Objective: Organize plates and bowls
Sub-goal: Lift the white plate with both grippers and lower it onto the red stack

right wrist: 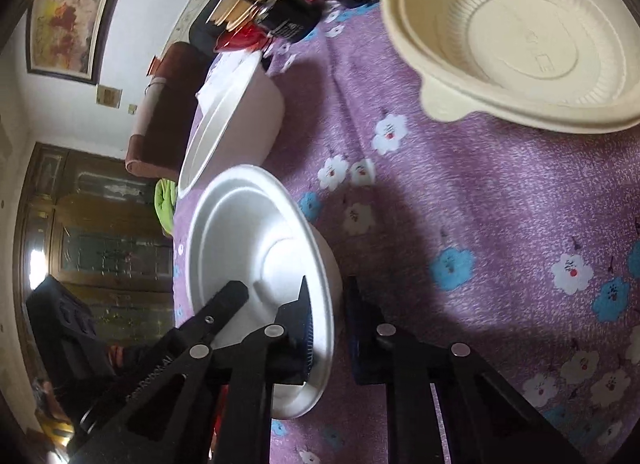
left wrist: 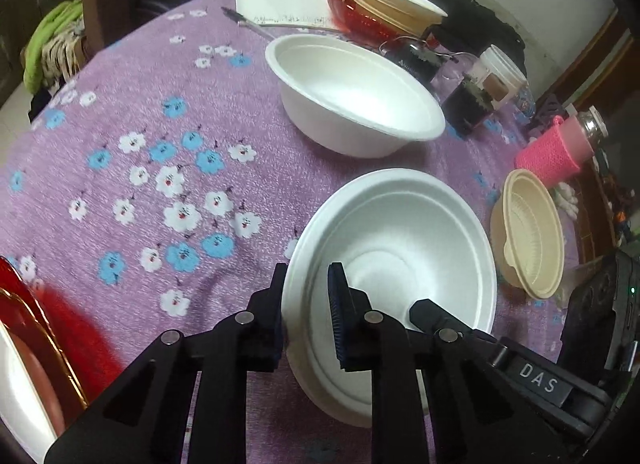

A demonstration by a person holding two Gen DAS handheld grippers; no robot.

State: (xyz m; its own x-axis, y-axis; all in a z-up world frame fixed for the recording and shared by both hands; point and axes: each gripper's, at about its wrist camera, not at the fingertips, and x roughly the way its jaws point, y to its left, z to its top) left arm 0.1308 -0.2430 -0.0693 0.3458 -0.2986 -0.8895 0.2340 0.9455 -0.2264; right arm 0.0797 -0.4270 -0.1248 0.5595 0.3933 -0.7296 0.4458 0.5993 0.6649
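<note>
Two grippers of mine hold the same white foam bowl (left wrist: 394, 264), one on each side of its rim. My left gripper (left wrist: 310, 312) has its fingers narrowed onto the rim, one finger outside the wall and the blue-padded one inside. My right gripper (right wrist: 326, 316) pinches the opposite rim the same way, and from its camera the bowl (right wrist: 256, 248) looks tipped on edge because that hand is rolled over. Both grippers point steeply down at the desk (left wrist: 120, 112), which wears a purple flowered cloth.

A second white foam bowl (left wrist: 352, 92) sits further in toward the desk's far edge, apart from mine. A cream plastic bowl (left wrist: 528, 232) rests near the right edge; its far side is cut off in the right wrist view. At the far edge a stack of cream bowls (left wrist: 396, 4) sits on something red (left wrist: 352, 16) that I can't make out fully. At the near left corner a red plate (left wrist: 24, 304) is mostly out of frame. The clutter by the pink knitted sleeve (left wrist: 554, 156) is too jumbled to name.
</note>
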